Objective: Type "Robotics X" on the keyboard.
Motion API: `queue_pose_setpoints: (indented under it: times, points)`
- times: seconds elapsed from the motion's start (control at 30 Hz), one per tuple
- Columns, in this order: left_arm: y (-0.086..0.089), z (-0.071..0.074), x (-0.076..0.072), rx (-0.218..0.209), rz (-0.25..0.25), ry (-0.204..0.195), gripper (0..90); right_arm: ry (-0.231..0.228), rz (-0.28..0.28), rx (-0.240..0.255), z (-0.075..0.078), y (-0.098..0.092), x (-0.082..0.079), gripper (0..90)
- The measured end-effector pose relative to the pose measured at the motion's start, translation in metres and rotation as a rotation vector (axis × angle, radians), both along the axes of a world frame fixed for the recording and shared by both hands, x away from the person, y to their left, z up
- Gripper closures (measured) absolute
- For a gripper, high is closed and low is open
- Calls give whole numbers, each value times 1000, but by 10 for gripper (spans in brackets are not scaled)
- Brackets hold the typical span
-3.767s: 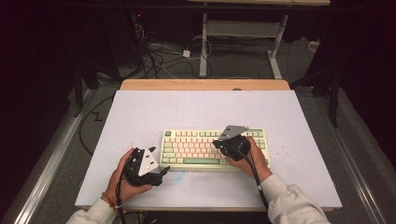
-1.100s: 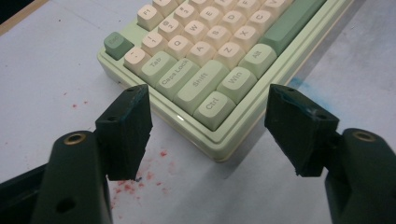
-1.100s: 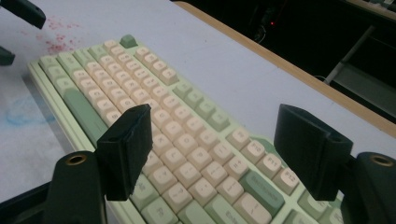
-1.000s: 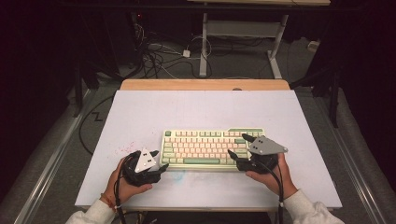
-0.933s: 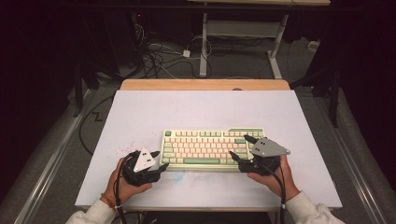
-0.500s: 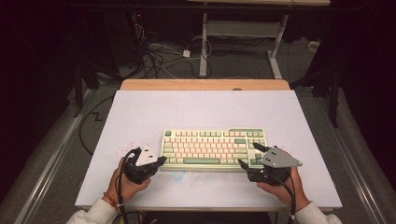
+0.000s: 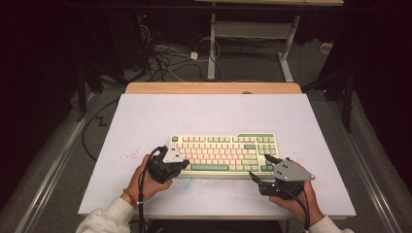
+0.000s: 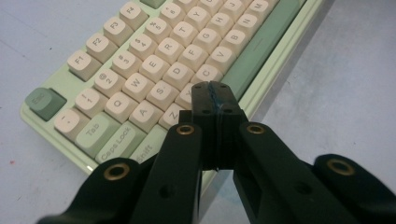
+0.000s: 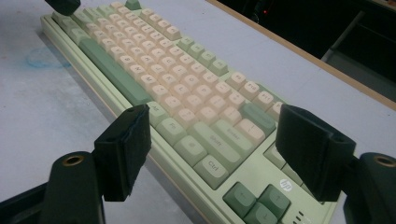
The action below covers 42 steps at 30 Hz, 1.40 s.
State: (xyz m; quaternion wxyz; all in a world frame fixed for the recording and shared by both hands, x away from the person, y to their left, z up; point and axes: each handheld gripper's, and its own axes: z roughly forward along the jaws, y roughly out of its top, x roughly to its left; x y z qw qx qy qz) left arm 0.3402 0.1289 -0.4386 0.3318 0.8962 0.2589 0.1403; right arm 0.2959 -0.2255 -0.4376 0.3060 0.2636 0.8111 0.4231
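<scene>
Since the earlier frames the left gripper has moved in from beside the keyboard to its near-left corner, and its jaws have just been closing: in the left gripper view they are pressed together with nothing between them, the tip over the lower-left letter keys. The right gripper has swung from over the keyboard's right half, out past its right end, to the near-right corner; its jaws stand spread, empty, one to each side of that corner in the right gripper view. The keyboard itself lies where it lay, on the near middle of the white table. There is one keyboard, one table, two grippers and two hands: the left hand just left of the keyboard's near edge, the right hand just right of it. Both sleeves are cut off by the bottom edge of the high view. The left gripper hides the keys below its tip, and whether that tip touches a key I cannot tell. Key legends at the keyboard's far end blur in the right gripper view.
</scene>
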Motion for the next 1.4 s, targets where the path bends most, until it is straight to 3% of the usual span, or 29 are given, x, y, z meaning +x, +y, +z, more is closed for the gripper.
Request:
queue_pose_setpoints:
  times: [0.67,0.97,1.2,1.4]
  points:
    - [-36,-9,32,44,-20,41,863,18,10,-15,-5,2,2,267]
    - [-37,-9,33,47,-16,37,861,24,20,-20,-6,3,2,267]
    - [-38,-11,31,80,-22,18,871,21,25,-27,-5,4,1,267]
    - [-37,-7,29,71,-28,1,870,14,26,-28,-4,3,0,267]
